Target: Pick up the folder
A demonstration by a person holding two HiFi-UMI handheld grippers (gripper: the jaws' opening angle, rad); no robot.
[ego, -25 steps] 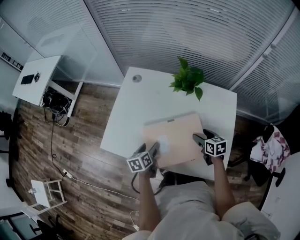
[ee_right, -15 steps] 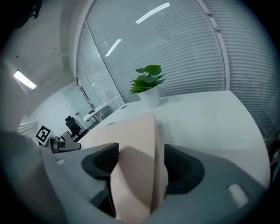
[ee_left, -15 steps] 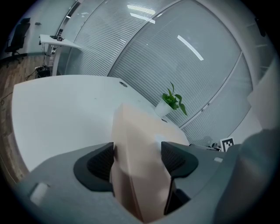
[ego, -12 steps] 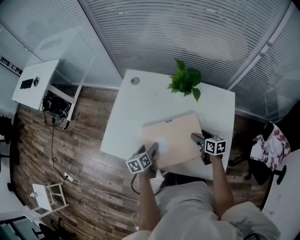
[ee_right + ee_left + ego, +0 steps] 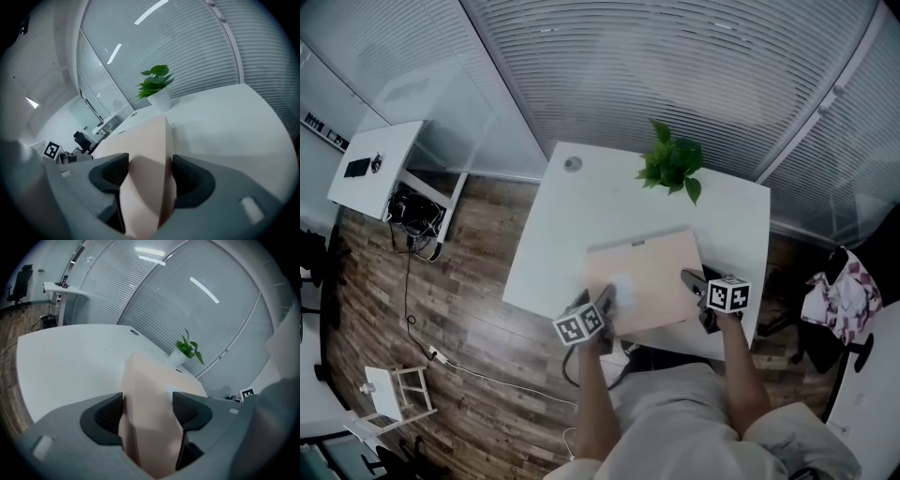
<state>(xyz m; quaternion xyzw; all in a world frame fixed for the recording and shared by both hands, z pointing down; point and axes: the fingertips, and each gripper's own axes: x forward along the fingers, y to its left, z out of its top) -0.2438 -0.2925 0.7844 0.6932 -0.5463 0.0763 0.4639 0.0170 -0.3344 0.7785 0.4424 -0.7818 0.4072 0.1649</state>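
A flat beige folder (image 5: 647,272) lies on the white table (image 5: 581,216), close to its near edge. My left gripper (image 5: 606,296) holds the folder's near left corner. In the left gripper view the folder (image 5: 150,394) fills the gap and both dark pads (image 5: 108,416) press on it, so this gripper (image 5: 149,414) is shut on it. At the near right corner sits my right gripper (image 5: 693,279). The right gripper view shows the folder's corner (image 5: 145,140) pinched between the jaws of that gripper (image 5: 146,176).
A potted green plant (image 5: 673,161) stands at the table's far side, beyond the folder. A round cable port (image 5: 573,164) is at the far left corner. A small white desk (image 5: 380,164) stands off to the left on the wooden floor (image 5: 441,309).
Almost nothing differs. Both grippers stay at the folder's near corners; the right one has edged slightly inward over the folder.
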